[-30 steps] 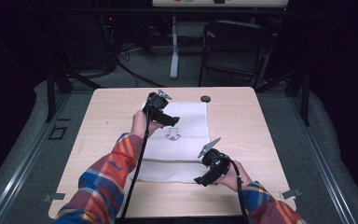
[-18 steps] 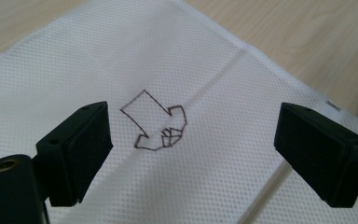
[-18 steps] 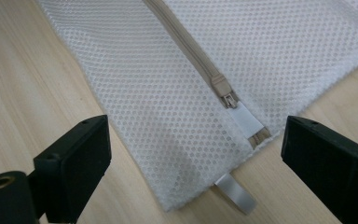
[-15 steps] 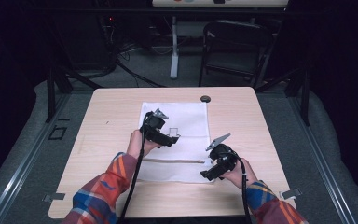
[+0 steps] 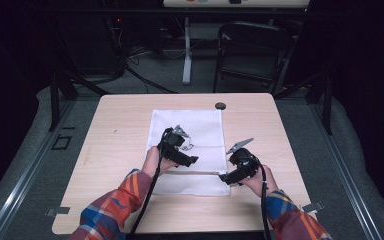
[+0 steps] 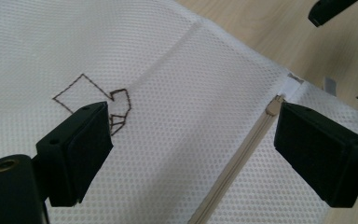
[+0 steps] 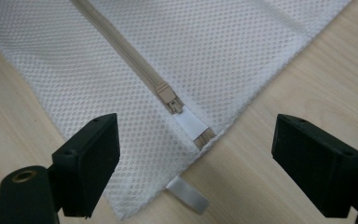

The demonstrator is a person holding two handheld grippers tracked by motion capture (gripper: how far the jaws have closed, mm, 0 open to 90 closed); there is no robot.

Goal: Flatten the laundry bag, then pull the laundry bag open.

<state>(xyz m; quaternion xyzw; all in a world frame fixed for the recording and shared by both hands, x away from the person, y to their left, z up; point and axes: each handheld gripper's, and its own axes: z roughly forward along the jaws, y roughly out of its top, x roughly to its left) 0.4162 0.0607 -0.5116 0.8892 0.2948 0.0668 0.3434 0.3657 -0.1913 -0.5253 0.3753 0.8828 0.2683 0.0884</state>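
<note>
I see the white mesh bag (image 5: 190, 150) lying flat on the wooden surface (image 5: 115, 150), its beige zipper (image 7: 135, 60) running across the end nearest the person. In the right gripper view the zipper slider (image 7: 170, 99) sits between my jaws and a little ahead of them, close to the bag's corner, with a small white tab (image 7: 189, 196) poking out from under the hem just ahead of the gap. The right gripper (image 5: 226, 177) has its jaws spread wide with nothing pinched; they have just been narrowing slightly, and the mesh lies beneath them, not pressed. The left gripper (image 5: 196, 160) also stands open, over the bag: in the left gripper view a brown stitched emblem (image 6: 98, 100) shows just past the left-hand jaw, and the zipper's far end (image 6: 274, 106) lies beside the right-hand jaw. A small dark round object (image 5: 220, 105) rests on the surface beyond the bag's far edge, well away from both grippers.
</note>
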